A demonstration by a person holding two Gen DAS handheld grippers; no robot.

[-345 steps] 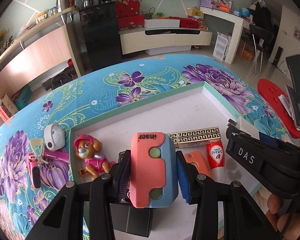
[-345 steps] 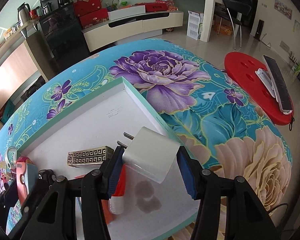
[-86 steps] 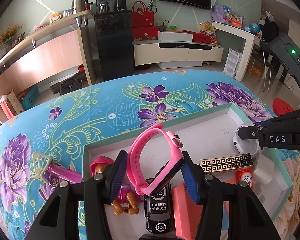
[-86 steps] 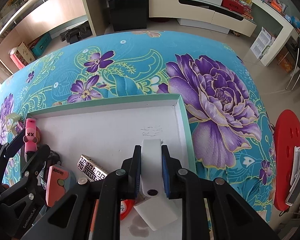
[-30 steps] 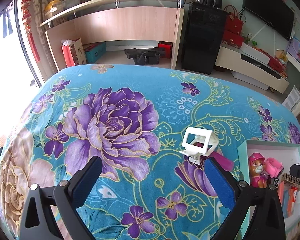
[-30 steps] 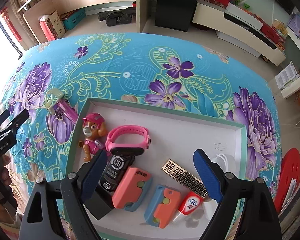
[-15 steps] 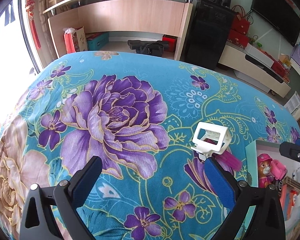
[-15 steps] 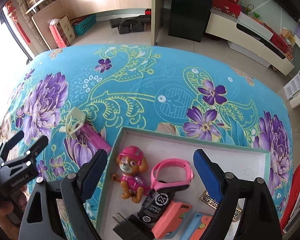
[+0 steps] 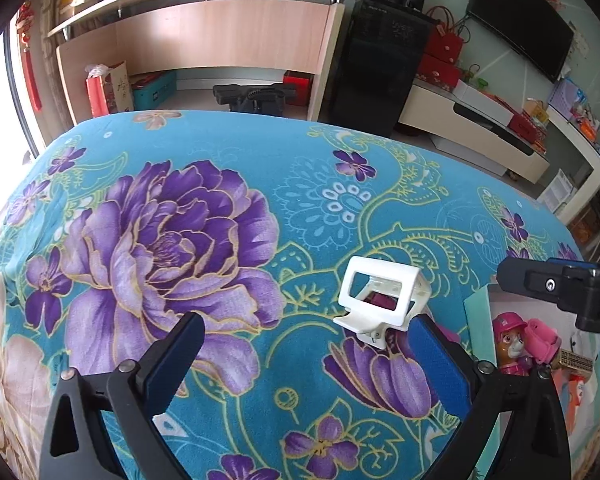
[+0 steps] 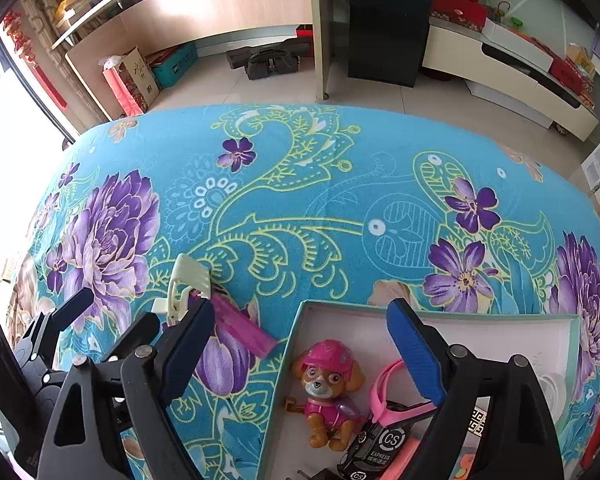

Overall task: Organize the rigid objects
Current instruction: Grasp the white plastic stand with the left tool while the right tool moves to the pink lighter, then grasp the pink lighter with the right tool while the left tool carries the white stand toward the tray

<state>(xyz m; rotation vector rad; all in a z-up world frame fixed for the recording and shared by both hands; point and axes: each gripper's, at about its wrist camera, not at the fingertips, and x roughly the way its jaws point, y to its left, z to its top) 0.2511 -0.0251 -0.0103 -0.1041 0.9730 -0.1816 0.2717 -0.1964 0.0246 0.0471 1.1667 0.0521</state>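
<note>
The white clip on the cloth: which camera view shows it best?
The left wrist view shows the white clip best: it lies near the middle, large and whole, with its open frame clear. In the right wrist view the clip is smaller, seen from the side, and its lower end is partly hidden behind the right gripper.

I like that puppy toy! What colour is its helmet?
Pink; the puppy toy shows best in the right wrist view.

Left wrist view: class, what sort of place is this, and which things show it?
Most likely a home living room: a wall-mounted television, a low media cabinet beneath it, and a floral tablecloth on the work table.
</note>
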